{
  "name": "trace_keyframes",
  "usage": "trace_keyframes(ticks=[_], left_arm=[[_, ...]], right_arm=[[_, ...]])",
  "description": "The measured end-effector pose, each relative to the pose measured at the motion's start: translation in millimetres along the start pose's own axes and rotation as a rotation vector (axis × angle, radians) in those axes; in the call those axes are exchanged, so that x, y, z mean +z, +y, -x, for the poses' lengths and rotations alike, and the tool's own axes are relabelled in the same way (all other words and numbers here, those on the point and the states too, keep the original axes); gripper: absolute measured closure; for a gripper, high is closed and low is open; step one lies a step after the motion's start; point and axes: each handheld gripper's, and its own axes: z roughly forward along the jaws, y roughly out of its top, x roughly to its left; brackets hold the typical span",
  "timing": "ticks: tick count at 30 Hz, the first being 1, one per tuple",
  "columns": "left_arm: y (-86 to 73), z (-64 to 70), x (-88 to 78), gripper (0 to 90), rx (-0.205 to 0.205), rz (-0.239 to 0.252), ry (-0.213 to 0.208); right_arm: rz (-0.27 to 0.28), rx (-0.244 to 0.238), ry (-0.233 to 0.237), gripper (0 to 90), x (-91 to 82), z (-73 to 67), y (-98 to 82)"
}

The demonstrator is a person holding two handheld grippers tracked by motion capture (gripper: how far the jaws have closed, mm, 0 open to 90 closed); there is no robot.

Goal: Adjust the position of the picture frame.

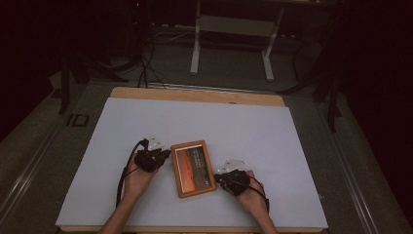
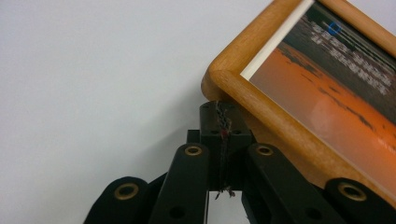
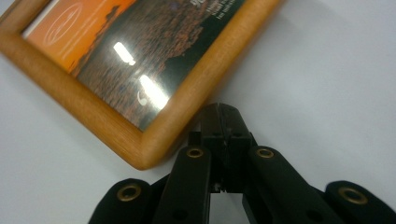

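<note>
Seen from the high view: wooden picture frame (image 1: 193, 168) flat on the white sheet (image 1: 243, 131) covering the desk, nearer the front edge than the back and roughly midway between the left and right edges, long sides running front to back with a slight tilt. Held an orange sunset print with pale lettering in the dark upper band.

Left gripper (image 1: 164, 154) just beside the frame's rear left corner, held in the left hand (image 1: 139, 176). Jaws fully closed on each other, nothing between them. In the left gripper view (image 2: 223, 114), tips right up against the rounded corner of the frame (image 2: 261, 100); could not tell whether actually touching or a hair apart.

Right gripper (image 1: 217, 178) against the frame's front right side, held in the right hand (image 1: 252, 194). Jaws likewise closed tight, gripping nothing. In the right gripper view (image 3: 222, 116), tips set at the outer edge of the frame (image 3: 154, 123) near its corner, apparently in contact.

Cable (image 1: 122, 178) trailed from the left gripper back along the forearm.
</note>
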Motion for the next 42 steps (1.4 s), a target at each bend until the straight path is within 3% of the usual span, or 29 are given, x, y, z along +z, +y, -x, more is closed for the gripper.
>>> trace_keyframes(ticks=[10, 21, 25, 35, 42], left_arm=[[12.8, -2.1, 16.5, 89.9, -0.007, 0.007, -0.044], [19.6, -1.4, 24.2, 89.9, -0.016, 0.0, -0.058], [18.2, -0.4, 20.0, 89.3, -0.012, 0.001, -0.066], [4.6, 0.8, -1.8, 87.1, -0.046, 0.072, -0.088], [-7.9, 1.4, -18.8, 75.4, -0.039, 0.126, -0.084]], right_arm=[[-0.011, -0.001, 0.002, 89.9, 0.5, -0.1, 0.7], [-0.013, -0.005, 0.009, 89.2, -0.7, -0.6, 0.4], [-0.01, -0.003, 0.007, 87.5, -0.2, 0.6, 0.0], [-0.007, 0.0, 0.0, 86.6, 0.1, 2.2, 0.5], [0.014, 0.01, -0.038, 77.7, -2.1, 4.8, -0.5]])
